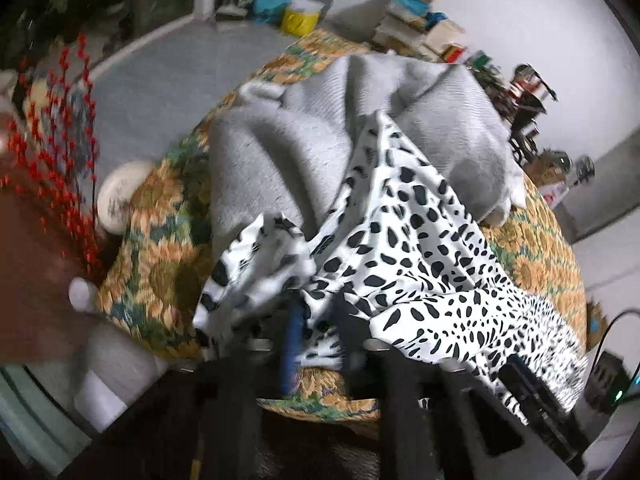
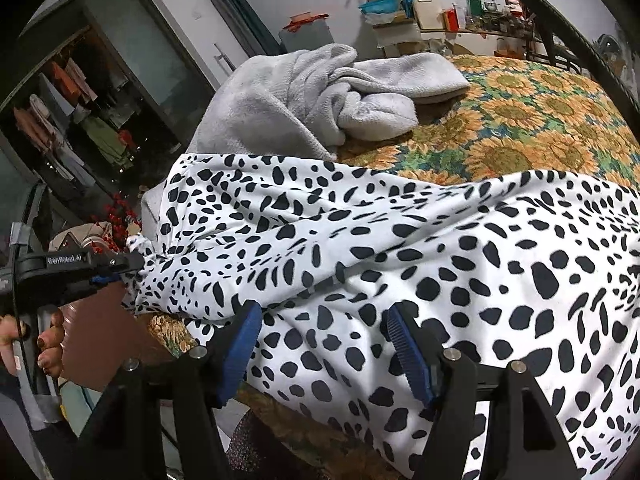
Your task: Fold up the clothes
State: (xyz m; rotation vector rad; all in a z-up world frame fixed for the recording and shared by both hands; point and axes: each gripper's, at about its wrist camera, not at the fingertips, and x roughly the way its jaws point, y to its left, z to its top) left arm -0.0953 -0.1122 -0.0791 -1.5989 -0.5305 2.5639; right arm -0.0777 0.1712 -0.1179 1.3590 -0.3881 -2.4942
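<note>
A white garment with black spots (image 2: 400, 248) lies spread over the near part of the sunflower-patterned table (image 2: 540, 112). My left gripper (image 2: 130, 266) is shut on a bunched corner of it at the left edge. In the left wrist view the spotted garment (image 1: 400, 240) drapes up from the left gripper (image 1: 320, 328), whose fingers are partly hidden by cloth. My right gripper (image 2: 326, 344) stands open just above the spotted cloth near the table's front edge, and its blue pads (image 2: 244, 340) touch nothing. A crumpled grey knit garment (image 2: 300, 96) lies behind it, also visible as the grey garment (image 1: 288, 140).
Red berry branches (image 1: 68, 152) and a white round object (image 1: 120, 196) stand off the table's left side. A stack of books (image 1: 420, 24) and a cluttered shelf (image 2: 460, 12) line the far wall. A hand (image 2: 48, 340) holds the left gripper's handle.
</note>
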